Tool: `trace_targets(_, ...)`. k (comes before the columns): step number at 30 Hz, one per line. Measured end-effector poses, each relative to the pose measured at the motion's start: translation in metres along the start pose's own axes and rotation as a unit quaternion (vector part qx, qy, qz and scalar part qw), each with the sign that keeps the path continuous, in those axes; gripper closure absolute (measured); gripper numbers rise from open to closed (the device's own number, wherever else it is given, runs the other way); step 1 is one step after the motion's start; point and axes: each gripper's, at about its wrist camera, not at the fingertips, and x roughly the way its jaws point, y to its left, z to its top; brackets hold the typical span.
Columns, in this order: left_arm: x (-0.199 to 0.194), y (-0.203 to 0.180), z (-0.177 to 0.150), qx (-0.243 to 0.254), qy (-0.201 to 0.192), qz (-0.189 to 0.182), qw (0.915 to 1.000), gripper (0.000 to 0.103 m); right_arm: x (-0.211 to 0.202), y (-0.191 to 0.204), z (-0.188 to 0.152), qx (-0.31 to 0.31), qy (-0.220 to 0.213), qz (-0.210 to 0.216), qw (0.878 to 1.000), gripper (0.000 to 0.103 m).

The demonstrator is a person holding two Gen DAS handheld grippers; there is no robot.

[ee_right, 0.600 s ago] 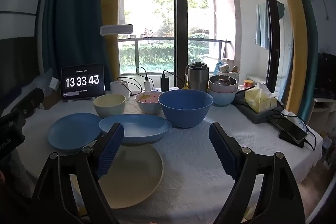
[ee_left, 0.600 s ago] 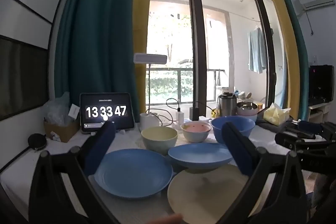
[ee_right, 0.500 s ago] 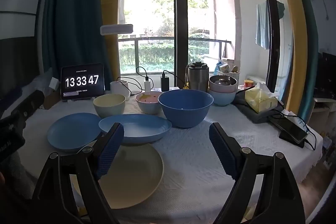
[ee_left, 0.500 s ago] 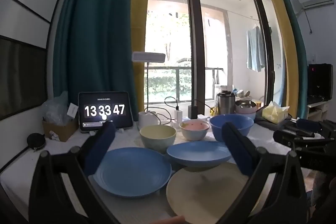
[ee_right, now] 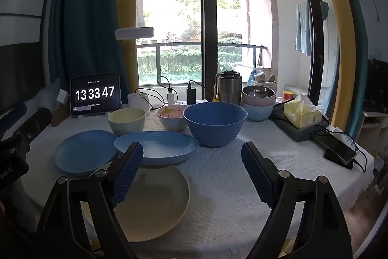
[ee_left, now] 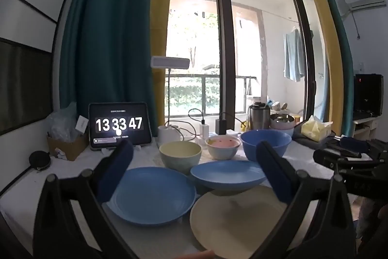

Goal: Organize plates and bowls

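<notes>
On the white tablecloth lie a flat blue plate, a deeper blue plate resting partly on a cream plate. Behind them stand a pale yellow bowl, a pink-lined bowl and a large blue bowl. My left gripper is open and empty, held above the plates. My right gripper is open and empty, over the cloth right of the cream plate.
A tablet clock, white mug, chargers with cables, steel jug, two stacked bowls, tissue pack and phone line the back and right. A cardboard box sits far left.
The left wrist view has shifted slightly, and the tableware sits a little lower in it. The right gripper has held still. Both stay open.
</notes>
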Motion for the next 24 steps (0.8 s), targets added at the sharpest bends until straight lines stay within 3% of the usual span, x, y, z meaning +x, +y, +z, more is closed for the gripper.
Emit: trace_targets(24,-0.0021,-0.0018,-0.0018,0.001,0.002,-0.002,1.0000,0.001,0.0015,0.0037,-0.0025,-0.001,-0.002,0.003,1.000,0.017)
